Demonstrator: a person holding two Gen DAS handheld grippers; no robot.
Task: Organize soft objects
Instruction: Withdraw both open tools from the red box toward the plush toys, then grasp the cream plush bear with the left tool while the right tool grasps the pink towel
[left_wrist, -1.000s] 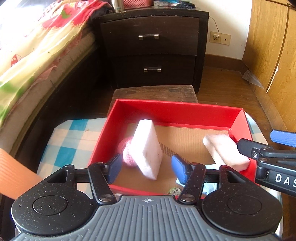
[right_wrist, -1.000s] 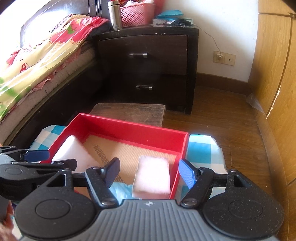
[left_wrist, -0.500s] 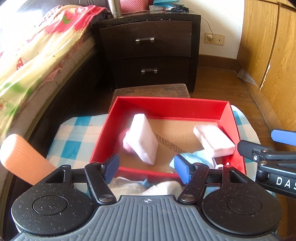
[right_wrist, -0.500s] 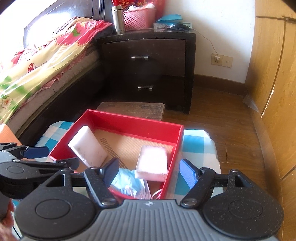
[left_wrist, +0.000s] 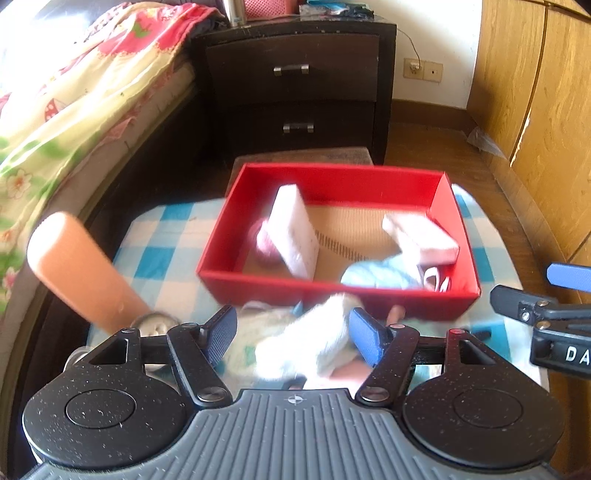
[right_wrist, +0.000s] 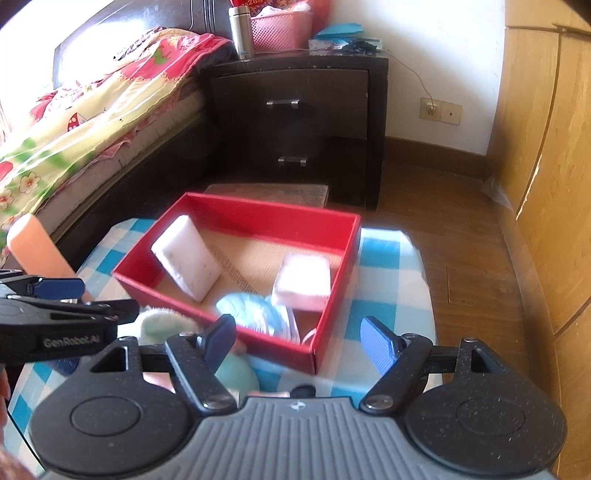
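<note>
A red box (left_wrist: 258, 284) stands on a blue-and-white checked cloth (left_wrist: 159, 236). Inside it a white sponge block (left_wrist: 295, 229) leans over a small pink ball (left_wrist: 264, 243). A pink sponge (left_wrist: 421, 240) and a light blue cloth (left_wrist: 376, 273) lie at its right end. A pale fluffy pile (left_wrist: 306, 347) lies in front of the box, under my left gripper (left_wrist: 293, 332), which is open with nothing gripped. My right gripper (right_wrist: 299, 339) is open above the box's near right corner (right_wrist: 314, 354), over the blue cloth (right_wrist: 258, 310).
An orange cylinder (left_wrist: 81, 273) stands at the cloth's left edge beside the bed (left_wrist: 74, 110). Behind the box are a low brown stool (left_wrist: 303, 155) and a dark nightstand (left_wrist: 295, 92). Wooden cupboard doors (left_wrist: 535, 110) line the right side.
Both grippers have drawn back from the box, which now sits farther off. The fluffy pile in front of the box has come into view under the left gripper.
</note>
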